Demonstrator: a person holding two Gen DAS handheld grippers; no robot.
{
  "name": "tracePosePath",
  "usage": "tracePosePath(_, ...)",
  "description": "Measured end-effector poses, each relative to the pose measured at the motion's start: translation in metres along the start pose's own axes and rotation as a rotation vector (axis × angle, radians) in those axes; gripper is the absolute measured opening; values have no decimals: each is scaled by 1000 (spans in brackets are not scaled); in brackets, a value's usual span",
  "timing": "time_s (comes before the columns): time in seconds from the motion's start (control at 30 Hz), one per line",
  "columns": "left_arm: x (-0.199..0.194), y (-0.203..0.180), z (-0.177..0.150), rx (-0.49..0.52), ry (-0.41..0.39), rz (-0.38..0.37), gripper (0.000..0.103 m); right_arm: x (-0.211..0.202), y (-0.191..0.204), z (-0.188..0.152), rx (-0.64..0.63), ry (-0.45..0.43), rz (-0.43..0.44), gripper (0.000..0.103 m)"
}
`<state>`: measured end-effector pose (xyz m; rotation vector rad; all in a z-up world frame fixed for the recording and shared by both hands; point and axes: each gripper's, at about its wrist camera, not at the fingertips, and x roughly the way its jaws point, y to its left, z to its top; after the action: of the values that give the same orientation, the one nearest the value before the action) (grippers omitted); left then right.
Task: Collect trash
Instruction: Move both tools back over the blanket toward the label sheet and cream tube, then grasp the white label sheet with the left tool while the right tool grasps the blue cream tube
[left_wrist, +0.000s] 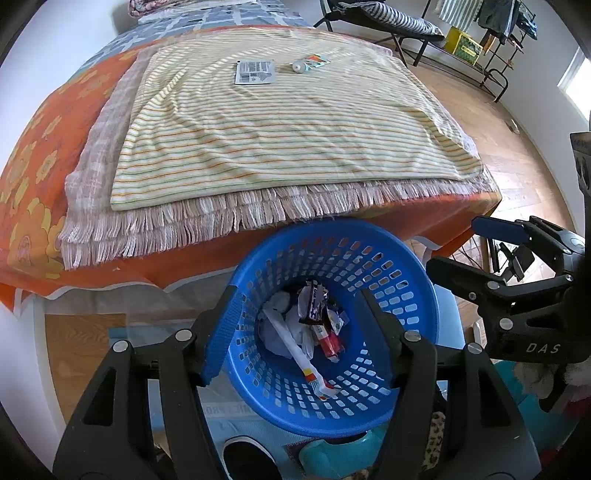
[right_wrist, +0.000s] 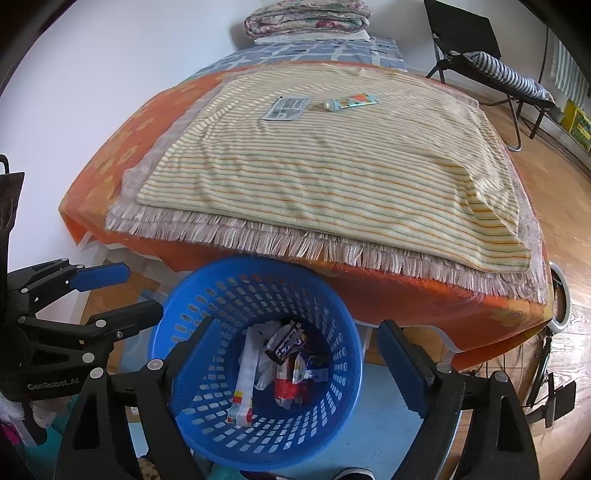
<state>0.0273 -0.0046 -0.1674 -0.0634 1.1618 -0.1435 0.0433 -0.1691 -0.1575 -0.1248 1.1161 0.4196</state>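
A blue perforated basket (left_wrist: 332, 227) (right_wrist: 258, 260) stands on the floor against the foot of the bed. Inside lie a long white tube (left_wrist: 295, 350) (right_wrist: 247, 380), a dark candy wrapper (left_wrist: 314, 299) (right_wrist: 286, 341), a red packet (left_wrist: 330, 341) and crumpled paper. My left gripper (left_wrist: 299, 295) (right_wrist: 129, 291) hangs open over the basket with nothing between its fingers. My right gripper (right_wrist: 297, 325) (left_wrist: 469, 247) is open beside it, also above the basket and holding nothing. Far up the bed lie a grey flat packet (left_wrist: 255, 72) (right_wrist: 287, 108) and a small colourful tube (left_wrist: 310, 63) (right_wrist: 351, 101).
A striped yellow blanket (left_wrist: 280, 133) over a fringed throw (left_wrist: 184, 221) covers the orange flowered bed sheet (left_wrist: 33, 173). A folded quilt (right_wrist: 306, 16) sits at the bed's head. A black folding chair (right_wrist: 491, 62) and a clothes rack (left_wrist: 506, 26) stand on the wooden floor (right_wrist: 561, 206) to the right.
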Motion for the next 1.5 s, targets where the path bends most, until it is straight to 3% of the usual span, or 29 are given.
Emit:
tracePosePath(0.2,0,6,11,-30,-3,-9,69,-3,-4,13,14,-3,-43,89)
tracePosePath(0.57,-1,27,50,-90,-13,-10,70,-12,-32,53,133,-20,-18,89)
tracePosePath(0.9,8,43,108,-99,-51,19,70,-10,-56,119,179,-35,-14,89)
tracePosePath(1.27,53,48,176,-91,-72,35,70,32,-78,203,244,-38,-16,89)
tracePosePath(1.5,86,61,212,-129,-56,3,70,74,-98,237,334,8,21,89)
